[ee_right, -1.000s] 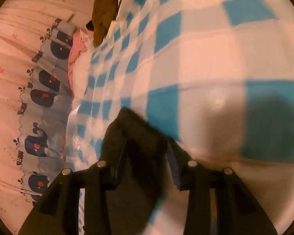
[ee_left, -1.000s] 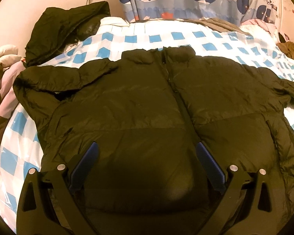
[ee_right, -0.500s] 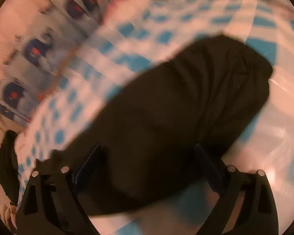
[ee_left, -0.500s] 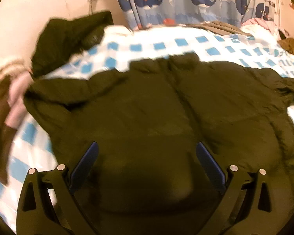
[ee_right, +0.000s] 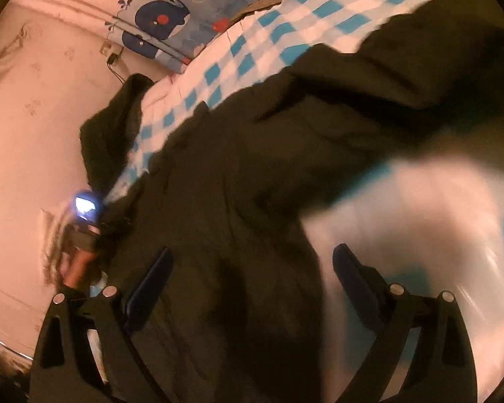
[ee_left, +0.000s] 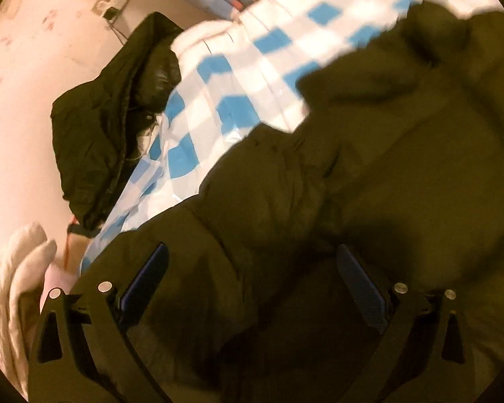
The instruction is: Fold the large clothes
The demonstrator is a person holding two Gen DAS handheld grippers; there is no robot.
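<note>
A large dark olive puffer jacket [ee_left: 386,168] lies spread on a blue-and-white checked bedsheet [ee_left: 238,77]. In the left wrist view my left gripper [ee_left: 252,252] hovers open over the jacket's left sleeve and shoulder, with nothing between its blue pads. The right wrist view is blurred and tilted. There my right gripper [ee_right: 253,252] stands wide open above the jacket [ee_right: 252,168], near where the dark cloth meets the sheet [ee_right: 420,221]; its pads press on nothing.
A second dark coat [ee_left: 111,117] is heaped at the bed's left edge against the pink wall. White fluffy cloth [ee_left: 16,268] lies lower left. A whale-print curtain [ee_right: 164,16] hangs at the back. Something with a small lit screen [ee_right: 84,206] shows at left.
My right gripper let go of the dark sleeve end, opened wide and swung over the jacket. The left gripper stayed open, rolled and swept left toward the sleeve and the bed's edge.
</note>
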